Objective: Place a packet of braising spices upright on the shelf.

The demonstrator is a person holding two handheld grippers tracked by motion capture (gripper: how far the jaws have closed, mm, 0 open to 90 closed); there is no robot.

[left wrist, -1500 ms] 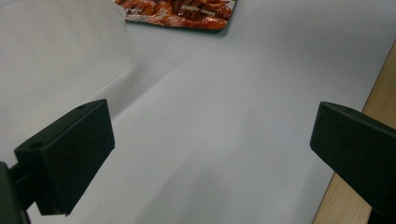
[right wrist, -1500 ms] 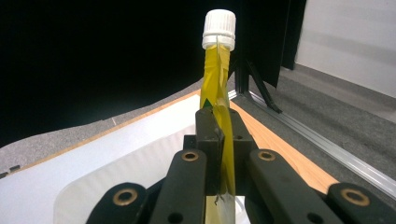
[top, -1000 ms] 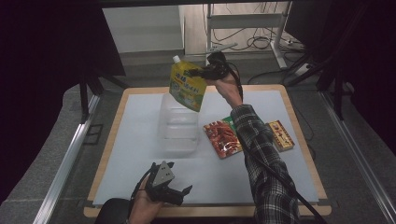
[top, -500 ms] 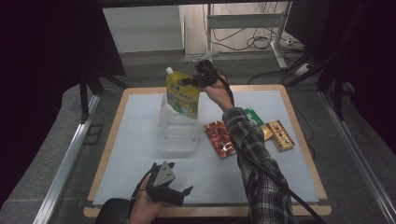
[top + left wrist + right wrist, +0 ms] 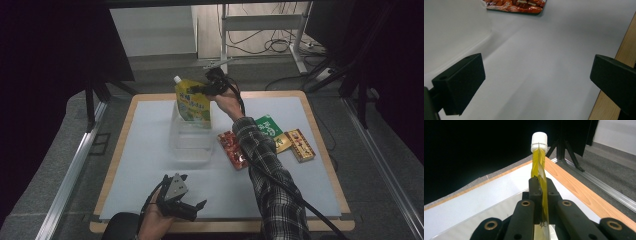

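Note:
A yellow spouted pouch (image 5: 192, 102) with a white cap (image 5: 539, 142) hangs upright over the far end of a clear plastic bin (image 5: 190, 150). My right gripper (image 5: 202, 89) is shut on the pouch's upper right edge. In the right gripper view the thin pouch (image 5: 539, 162) stands edge-on between the closed jaws of the right gripper (image 5: 540, 182), with the bin (image 5: 486, 215) below. My left gripper (image 5: 194, 190) rests near the table's front edge, open with nothing between its jaws. In its own view the left gripper (image 5: 536, 82) spans bare white mat beside the bin wall (image 5: 449, 30).
To the right of the bin lie a red snack packet (image 5: 232, 147), a green packet (image 5: 269, 127), a gold packet (image 5: 282, 142) and a red-and-yellow box (image 5: 300, 145). The white mat (image 5: 145, 165) sits on a wooden board (image 5: 320, 145). Stand legs and cables lie beyond the table.
My right hand has carried the pouch left and lower, from beyond the bin's far right corner to over the bin. The green packet now shows. The left gripper has not moved.

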